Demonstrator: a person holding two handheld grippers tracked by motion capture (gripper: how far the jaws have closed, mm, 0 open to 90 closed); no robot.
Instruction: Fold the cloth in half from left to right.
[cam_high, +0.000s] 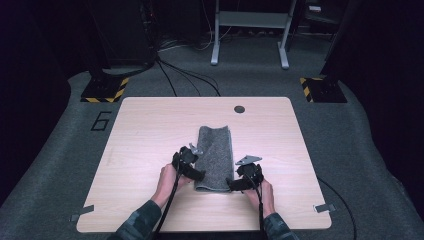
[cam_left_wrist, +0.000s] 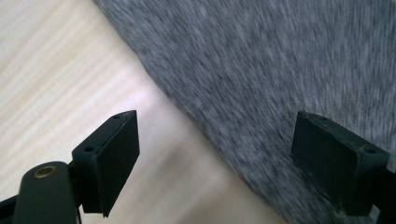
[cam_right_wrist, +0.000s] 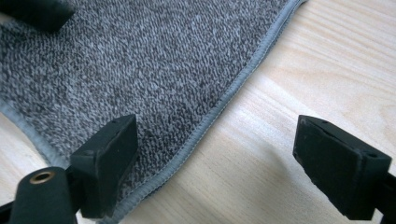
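A grey towel (cam_high: 215, 155) lies folded in a long strip at the middle of the wooden table (cam_high: 150, 130). My left gripper (cam_high: 198, 174) is at the towel's left edge near its front end. Its jaws stand open in the left gripper view (cam_left_wrist: 215, 116), one over bare wood (cam_left_wrist: 56, 70) and one over the blurred towel (cam_left_wrist: 280, 56). My right gripper (cam_high: 233, 183) is at the towel's front right corner. Its open jaws (cam_right_wrist: 217, 120) straddle the hemmed edge of the towel (cam_right_wrist: 140, 60), with wood (cam_right_wrist: 327, 60) under the right jaw. Neither gripper holds anything.
A dark round hole (cam_high: 239, 109) sits near the table's far edge. Grey tape strips (cam_high: 81, 213) mark the front corners. Beyond the table are floor cables (cam_high: 190, 75), hazard-striped stand bases (cam_high: 105, 90) and a metal frame (cam_high: 250, 30).
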